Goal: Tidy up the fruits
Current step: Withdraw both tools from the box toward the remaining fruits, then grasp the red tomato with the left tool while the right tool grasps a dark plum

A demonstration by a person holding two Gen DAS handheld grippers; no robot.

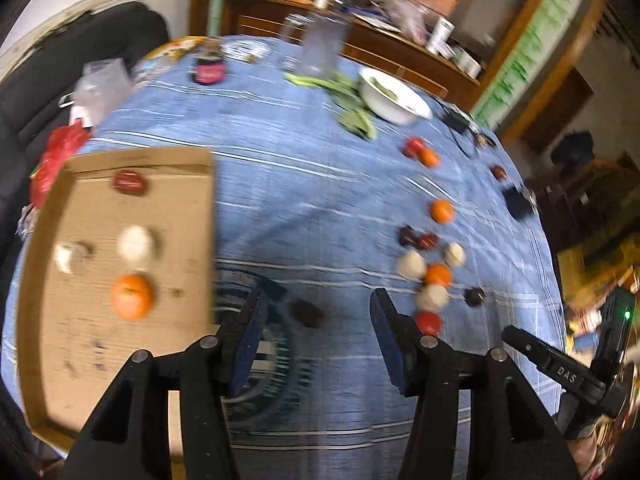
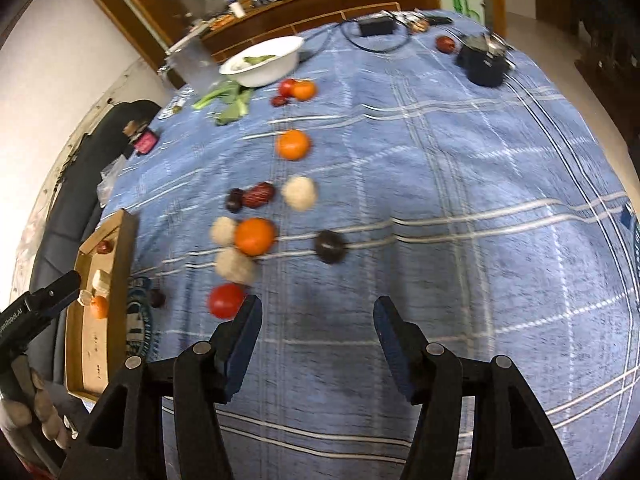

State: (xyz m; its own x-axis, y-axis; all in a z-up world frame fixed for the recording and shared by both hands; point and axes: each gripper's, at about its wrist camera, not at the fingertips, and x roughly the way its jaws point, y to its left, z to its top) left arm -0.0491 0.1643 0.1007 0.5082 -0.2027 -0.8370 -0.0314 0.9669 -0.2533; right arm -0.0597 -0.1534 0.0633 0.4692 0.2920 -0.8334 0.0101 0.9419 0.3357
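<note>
Cardboard tray [image 1: 192,216], shallow and open-topped, lying flat at the left of the tabletop [image 2: 440,200]. Inside it: an orange [image 1: 133,296], a pale round fruit [image 1: 136,244] just behind the orange, a small whitish piece [image 1: 66,258] to the left, and a dark red fruit [image 1: 130,183] near the far wall. Loose fruits in a ragged line on the blue checked cloth: a red tomato [image 2: 225,301], three pale balls [image 2: 235,266], oranges [image 2: 255,236], dark red dates [image 2: 260,195], and a dark round fruit [image 2: 330,246] apart to the right. All blurred.
</note>
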